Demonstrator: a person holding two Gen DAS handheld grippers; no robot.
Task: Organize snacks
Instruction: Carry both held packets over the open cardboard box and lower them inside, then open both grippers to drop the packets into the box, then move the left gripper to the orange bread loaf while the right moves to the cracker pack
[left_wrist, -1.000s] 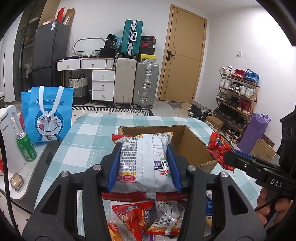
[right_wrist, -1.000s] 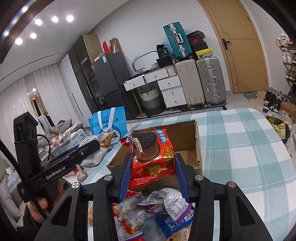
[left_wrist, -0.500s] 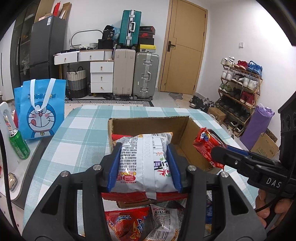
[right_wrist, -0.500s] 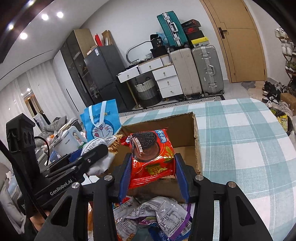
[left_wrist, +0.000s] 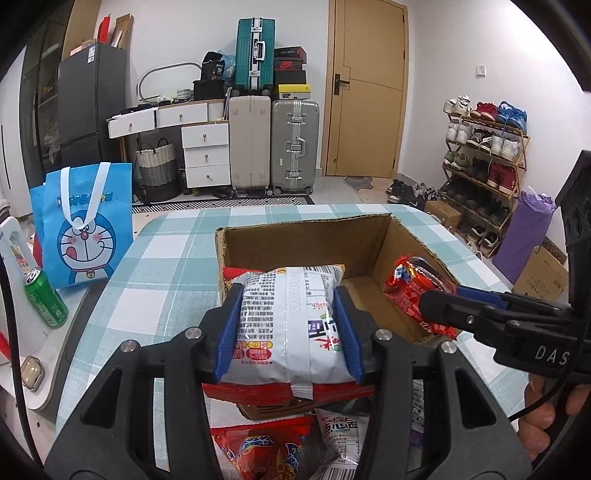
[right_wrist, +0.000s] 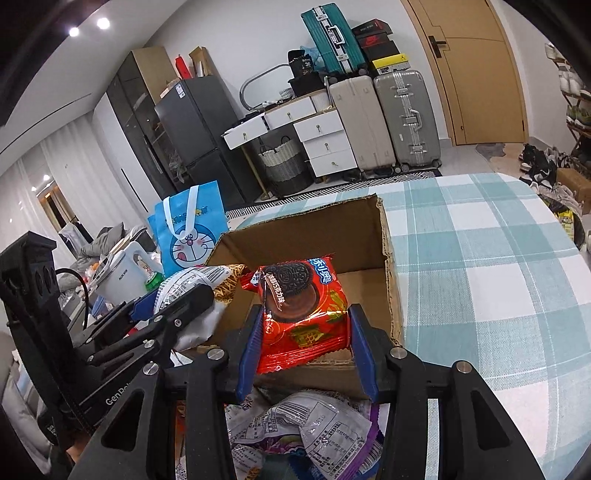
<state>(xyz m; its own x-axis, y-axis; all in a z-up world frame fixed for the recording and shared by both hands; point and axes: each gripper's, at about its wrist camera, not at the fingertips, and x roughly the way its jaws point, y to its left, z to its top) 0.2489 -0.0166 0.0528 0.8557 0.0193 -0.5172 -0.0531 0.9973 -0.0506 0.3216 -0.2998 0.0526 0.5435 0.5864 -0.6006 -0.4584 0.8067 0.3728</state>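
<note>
While both hands hover over cardboard box (left_wrist: 306, 236) on checked table (left_wrist: 155, 266): left gripper (left_wrist: 288, 325) clamped on white snack bag (left_wrist: 288, 321), right gripper (right_wrist: 303, 336) clamped on red cookie pack (right_wrist: 301, 302). Box open, loose snacks (right_wrist: 314, 424) piled just beside near wall.

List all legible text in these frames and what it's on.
"DAS": black right gripper body.
"GenRo", cut off: black left gripper body.
"36": black bag on the white drawers.
"2026", then cut off: white snack packet in the left fingers.
Fine print on both held packets and the loose ones: too small.
</note>
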